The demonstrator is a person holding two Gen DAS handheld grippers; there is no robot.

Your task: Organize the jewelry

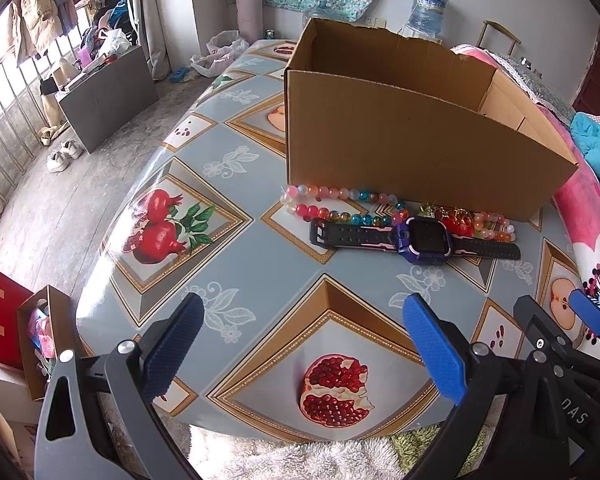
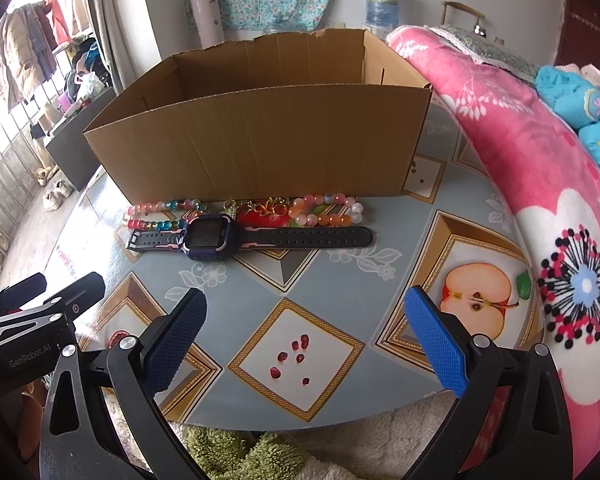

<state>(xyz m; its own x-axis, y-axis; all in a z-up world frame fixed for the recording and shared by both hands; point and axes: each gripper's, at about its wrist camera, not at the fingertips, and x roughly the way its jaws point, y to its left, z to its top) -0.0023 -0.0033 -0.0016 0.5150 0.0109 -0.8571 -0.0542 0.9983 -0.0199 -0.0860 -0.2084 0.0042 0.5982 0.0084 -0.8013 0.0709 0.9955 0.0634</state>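
A purple watch (image 1: 420,240) with a black strap lies on the table in front of an open cardboard box (image 1: 412,148). Behind the watch lie a multicoloured bead bracelet (image 1: 340,204), a pink-orange bead bracelet (image 1: 492,226) and a small gold piece (image 1: 458,216). My left gripper (image 1: 304,344) is open and empty, near the table's front edge, well short of the watch. In the right wrist view the watch (image 2: 210,236), box (image 2: 260,140), multicoloured bracelet (image 2: 160,216), pink-orange bracelet (image 2: 328,210) and gold piece (image 2: 274,206) show. My right gripper (image 2: 306,340) is open and empty.
The table (image 1: 236,256) has a fruit-patterned cloth. A pink blanket (image 2: 540,184) lies along its right side. The right gripper's fingers (image 1: 588,312) show at the left view's right edge. The floor drops off to the left, with a red bag (image 1: 8,320) below.
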